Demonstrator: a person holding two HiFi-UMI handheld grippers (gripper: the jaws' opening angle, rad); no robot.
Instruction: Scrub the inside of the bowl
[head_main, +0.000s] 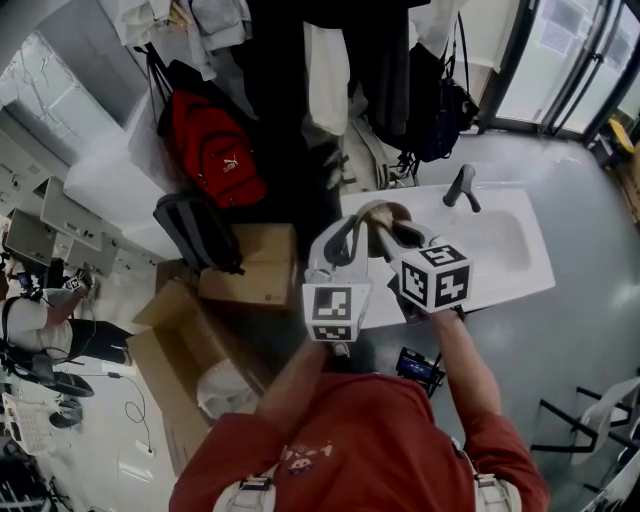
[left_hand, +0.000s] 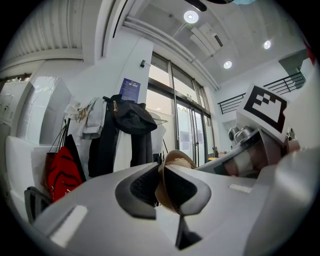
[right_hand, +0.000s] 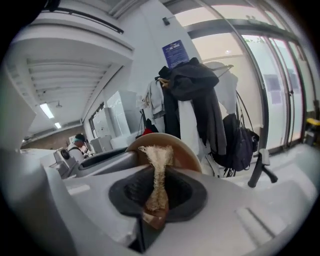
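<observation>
L tool (left_hand: 161, 186) clamped narrow on rim of bowl (right_hand: 181, 149), held up over sink (head_main: 505, 262); R tool (right_hand: 157, 194) pinches tan scrubber (right_hand: 158, 165) w/ its tip at bowl's inside

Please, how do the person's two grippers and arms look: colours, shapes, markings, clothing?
Both the left gripper and the right gripper have pale grey, smooth plastic bodies with dark ribbed pads. Each carries a white cube printed with black square markers. The person wears a red short-sleeved shirt and pale shoulder straps.
</observation>
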